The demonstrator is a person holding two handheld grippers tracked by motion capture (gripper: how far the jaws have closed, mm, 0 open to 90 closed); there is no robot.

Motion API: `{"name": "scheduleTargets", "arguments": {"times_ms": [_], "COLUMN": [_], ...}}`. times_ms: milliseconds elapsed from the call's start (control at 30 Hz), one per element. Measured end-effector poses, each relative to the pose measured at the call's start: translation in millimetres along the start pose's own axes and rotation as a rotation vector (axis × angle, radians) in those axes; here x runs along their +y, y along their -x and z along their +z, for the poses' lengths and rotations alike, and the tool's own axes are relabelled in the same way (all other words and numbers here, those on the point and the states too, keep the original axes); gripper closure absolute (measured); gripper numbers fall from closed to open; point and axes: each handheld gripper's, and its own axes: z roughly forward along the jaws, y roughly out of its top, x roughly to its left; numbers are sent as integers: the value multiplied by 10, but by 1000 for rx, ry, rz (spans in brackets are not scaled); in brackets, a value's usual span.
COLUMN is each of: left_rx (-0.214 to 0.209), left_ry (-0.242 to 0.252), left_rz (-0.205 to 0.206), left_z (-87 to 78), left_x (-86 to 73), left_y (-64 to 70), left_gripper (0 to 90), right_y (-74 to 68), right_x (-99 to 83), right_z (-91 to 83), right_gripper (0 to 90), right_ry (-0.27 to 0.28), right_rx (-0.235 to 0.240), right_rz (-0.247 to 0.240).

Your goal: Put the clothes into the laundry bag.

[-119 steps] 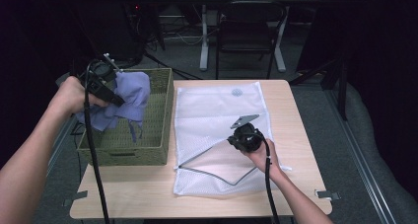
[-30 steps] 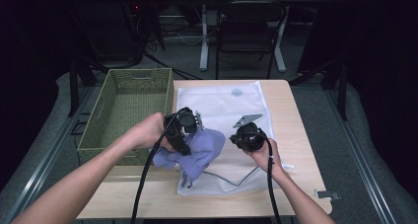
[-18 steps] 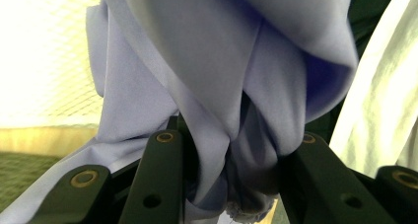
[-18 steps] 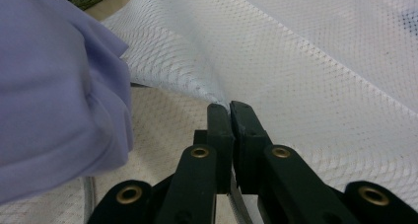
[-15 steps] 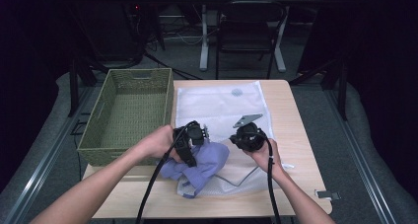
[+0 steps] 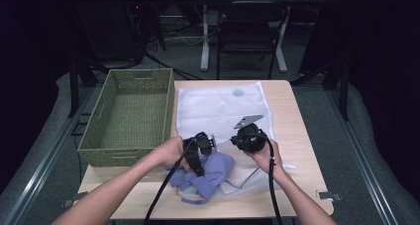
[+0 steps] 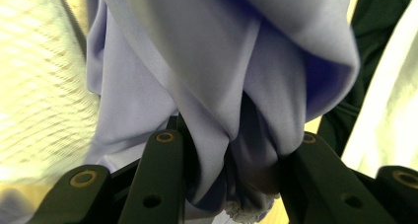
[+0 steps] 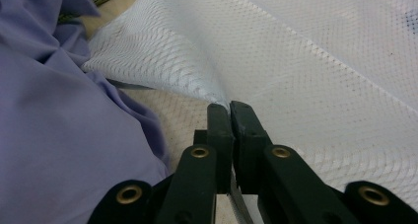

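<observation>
High view: left gripper [image 6: 200,150] clamps the soft, light purple cloth [image 6: 208,173] beside the mesh bag [image 6: 223,106]; right gripper [image 6: 247,138] pinches the bag's limp edge.

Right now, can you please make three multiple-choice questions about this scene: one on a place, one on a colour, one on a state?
1. Where does the wicker basket stand?
A. to the left of the mesh bag
B. on top of the mesh bag
C. on the floor

2. What colour is the garment?
A. red
B. lavender
C. black

3. What is the state of the right gripper?
A. wide open above the basket
B. shut on the mesh bag
C. shut on the garment

Answers:
1 A: the high view shows the basket on the table, left of the white bag.
2 B: the cloth is pale purple in all three views.
3 B: the right gripper view shows the jaws closed with white mesh pinched between them, while the left gripper clamps the garment.
</observation>
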Motion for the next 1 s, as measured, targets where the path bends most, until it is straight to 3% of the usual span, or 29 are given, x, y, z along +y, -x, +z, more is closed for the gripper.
{"name": "scheduleTargets", "arguments": {"times_ms": [333, 500, 633, 767, 867, 1000], "left_rx": [-49, -52, -23, -14, -3, 34], "left_ry": [7, 46, 80, 132, 152, 211], "left_rz": [-76, -86, -96, -97, -87, -79], "left_z": [341, 322, 249, 156, 109, 18], "left_x": [-39, -102, -152, -223, -253, -298], "left_y": [-139, -143, -85, -9, 37, 152], "left_gripper": [709, 669, 527, 317, 251, 237], "right_y": [-3, -4, -2, 2, 3, 1], "right_x": [-5, -8, -9, -10, -10, -9], "right_z": [6, 6, 7, 1, 3, 5], "right_gripper": [879, 879, 879, 879, 879, 879], "right_ry": [-3, -6, -9, -9, -9, -10], "right_rx": [2, 4, 7, 7, 8, 5], "right_rz": [-2, -1, 1, 1, -1, 1]}}
